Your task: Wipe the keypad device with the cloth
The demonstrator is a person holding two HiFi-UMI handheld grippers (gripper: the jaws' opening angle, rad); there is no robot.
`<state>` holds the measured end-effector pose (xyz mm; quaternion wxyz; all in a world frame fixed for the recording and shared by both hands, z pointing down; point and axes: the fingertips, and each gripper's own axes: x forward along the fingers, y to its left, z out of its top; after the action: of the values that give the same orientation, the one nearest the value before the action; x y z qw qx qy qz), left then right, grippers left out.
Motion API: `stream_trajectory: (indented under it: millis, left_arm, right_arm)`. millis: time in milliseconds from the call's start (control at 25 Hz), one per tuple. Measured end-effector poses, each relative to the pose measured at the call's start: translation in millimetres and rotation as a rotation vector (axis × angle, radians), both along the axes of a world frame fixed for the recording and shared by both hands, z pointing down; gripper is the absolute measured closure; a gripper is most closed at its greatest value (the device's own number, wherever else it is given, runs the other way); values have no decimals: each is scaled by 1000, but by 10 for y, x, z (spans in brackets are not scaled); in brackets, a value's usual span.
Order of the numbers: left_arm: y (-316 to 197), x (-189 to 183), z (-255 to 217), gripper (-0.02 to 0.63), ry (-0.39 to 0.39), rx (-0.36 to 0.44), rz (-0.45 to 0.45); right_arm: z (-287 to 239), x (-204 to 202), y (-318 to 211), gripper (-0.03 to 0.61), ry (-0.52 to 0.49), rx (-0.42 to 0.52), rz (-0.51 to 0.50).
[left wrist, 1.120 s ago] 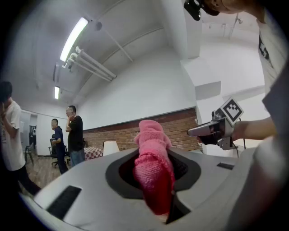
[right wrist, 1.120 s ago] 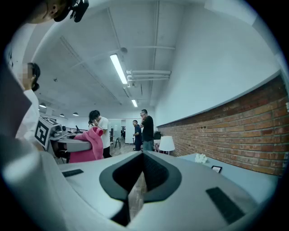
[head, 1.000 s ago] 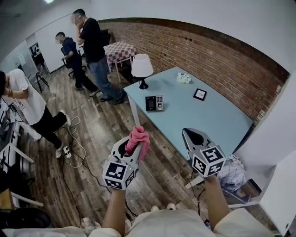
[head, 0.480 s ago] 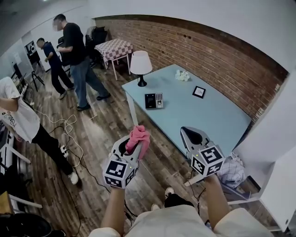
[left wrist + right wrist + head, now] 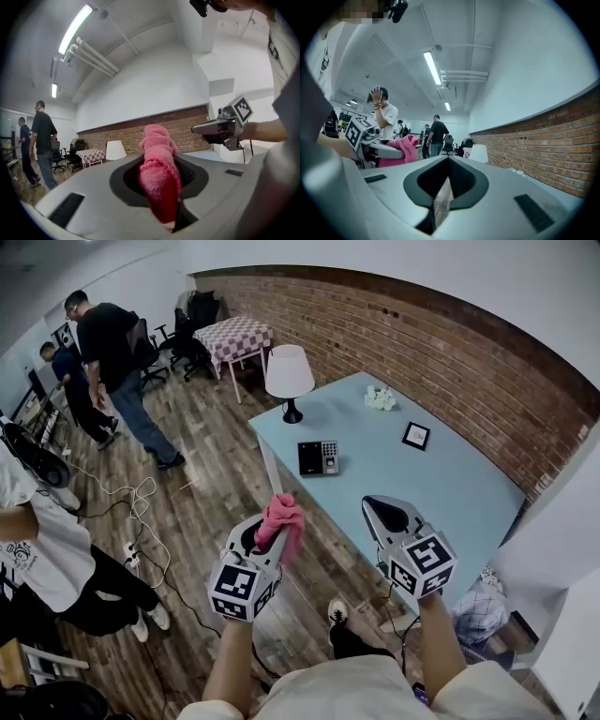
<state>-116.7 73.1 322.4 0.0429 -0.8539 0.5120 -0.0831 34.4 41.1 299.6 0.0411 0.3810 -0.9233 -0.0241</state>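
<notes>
One cloth (image 5: 282,517), one keypad (image 5: 318,457) near the lamp (image 5: 288,376).
The left gripper (image 5: 265,538) is closed on the cloth; the right gripper (image 5: 382,512) is closed, empty.

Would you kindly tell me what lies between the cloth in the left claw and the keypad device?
Head view: only wooden floor and bare table edge before the keypad device.

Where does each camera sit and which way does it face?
Head view: on the head, steeply down at table and keypad device; forearms, left gripper, right gripper show.
Left gripper view: on that gripper, along jaws shut on the cloth, toward brick wall and lamp.
Right gripper view: on that gripper, along shut, empty jaws, beside the brick wall.
Shared: both gripper views show the brick wall and each other's gripper.
</notes>
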Motion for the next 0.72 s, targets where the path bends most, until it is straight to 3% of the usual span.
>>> stream_trajectory:
  millis: [360,720]
  left_arm:
    - [-1180,-150,35,471,4,-25,-34]
    - [-2061,-137,187,471,-12,-64,-64]
  right_arm:
    - [96,-111,-1277,563,-12,-51,6]
    - [379,-109,-2135,557,67,-87,-5]
